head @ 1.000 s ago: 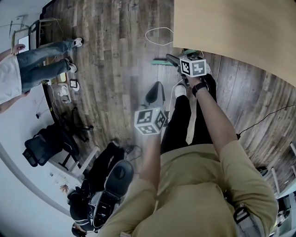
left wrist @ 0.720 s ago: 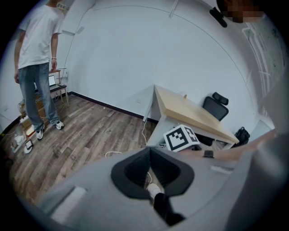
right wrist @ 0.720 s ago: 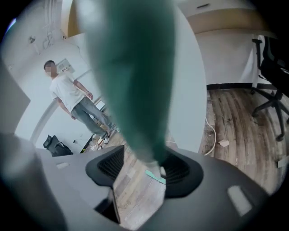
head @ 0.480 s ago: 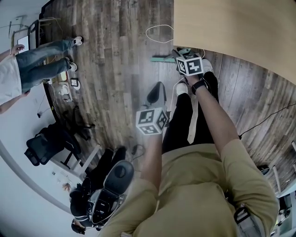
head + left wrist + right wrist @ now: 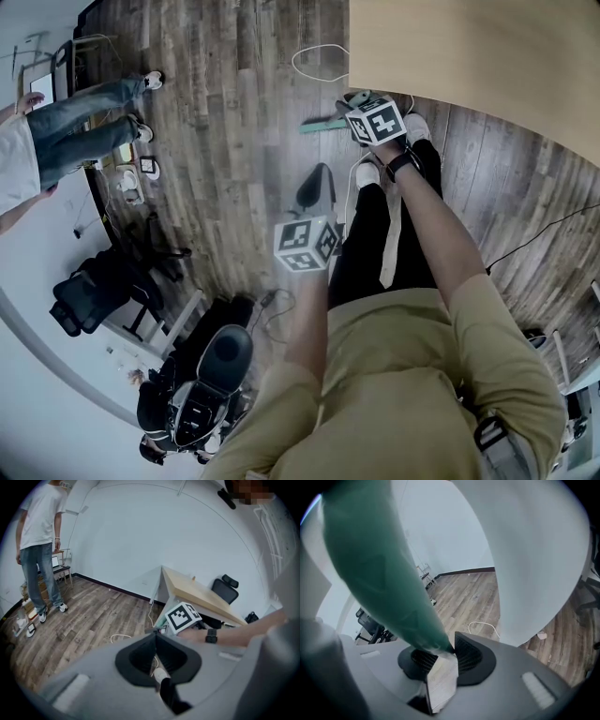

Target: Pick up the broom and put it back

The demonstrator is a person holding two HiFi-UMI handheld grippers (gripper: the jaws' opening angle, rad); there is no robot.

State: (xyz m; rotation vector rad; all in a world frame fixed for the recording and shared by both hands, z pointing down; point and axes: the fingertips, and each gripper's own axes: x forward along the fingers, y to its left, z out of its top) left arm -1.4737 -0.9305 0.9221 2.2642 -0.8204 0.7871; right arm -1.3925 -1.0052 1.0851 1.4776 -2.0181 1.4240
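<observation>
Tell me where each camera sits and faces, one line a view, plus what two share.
Head view: on the person's head, facing steeply down at the wood floor; shows torso, arms, left tool, right tool.
Left gripper view: on the left tool, facing across the room toward the table; own shut jaws show.
Right gripper view: on the right tool, facing floor; jaws have just closed on the green broom.
Shared: head and left views both show the bystander.

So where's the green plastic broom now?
The green broom is upper middle of the head view, beside the tan table's edge, held by the right gripper, whose jaws have just closed on it.
</observation>
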